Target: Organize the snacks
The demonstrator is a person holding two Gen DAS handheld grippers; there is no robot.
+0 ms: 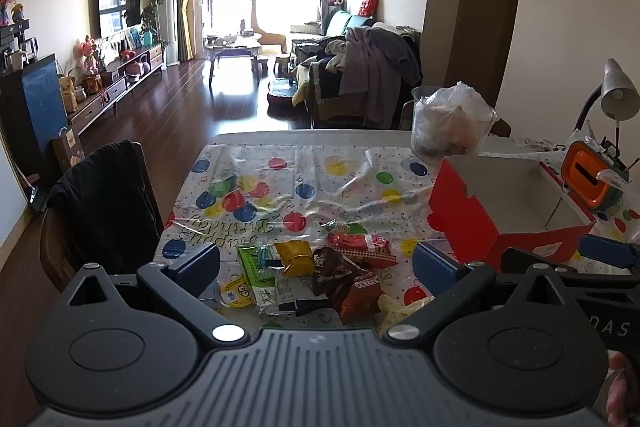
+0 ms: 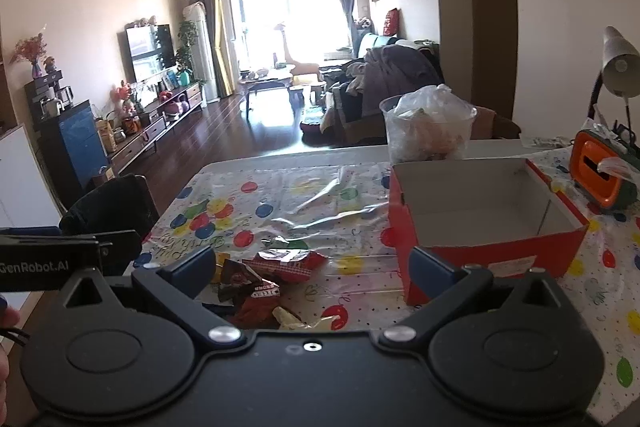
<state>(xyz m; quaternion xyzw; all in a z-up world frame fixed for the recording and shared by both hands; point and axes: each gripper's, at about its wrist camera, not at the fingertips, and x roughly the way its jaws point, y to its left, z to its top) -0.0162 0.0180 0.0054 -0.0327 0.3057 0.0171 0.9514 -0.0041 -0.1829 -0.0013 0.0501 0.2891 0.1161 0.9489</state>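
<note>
Both tools hover low over the near edge of the tabletop (image 1: 304, 139), which wears a balloon-print plastic cloth (image 1: 288, 187) w/ "Happy Birthday" lettering. Left tool (image 1: 316, 265) has its jaws spread wide, nothing between them; right tool (image 2: 312, 269) likewise wide apart & empty. Snack pile (image 1: 316, 275) sits on the cloth directly ahead of the left tool: a green packet (image 1: 256, 267), a yellow-gold wrapper (image 1: 294, 255), a red packet (image 1: 360, 245), a brown Oreo pack (image 1: 356, 293), a small round yellow cup lid (image 1: 236, 295); near side of the pile is cut off by the tool body, so the count can't be made out. In the right wrist view only the red packet (image 2: 288, 261) & the Oreo pack (image 2: 256, 297) show clearly; rest is hidden behind the left finger. Open red cardboard box (image 1: 504, 211), white inside & seemingly empty, stands right of the pile, apart from it; its near lower corner is covered by the tool finger. Behind the box: a clear tub (image 1: 448, 131) lined w/ a plastic bag, contents blurred. Orange-and-green gadget (image 1: 588, 179) & a grey desk lamp (image 1: 616, 91) at far right, partly cut off. Dark jacket (image 1: 104, 195) hangs over a chair at left. A hand (image 1: 618, 387) barely shows at the frame edge.
</note>
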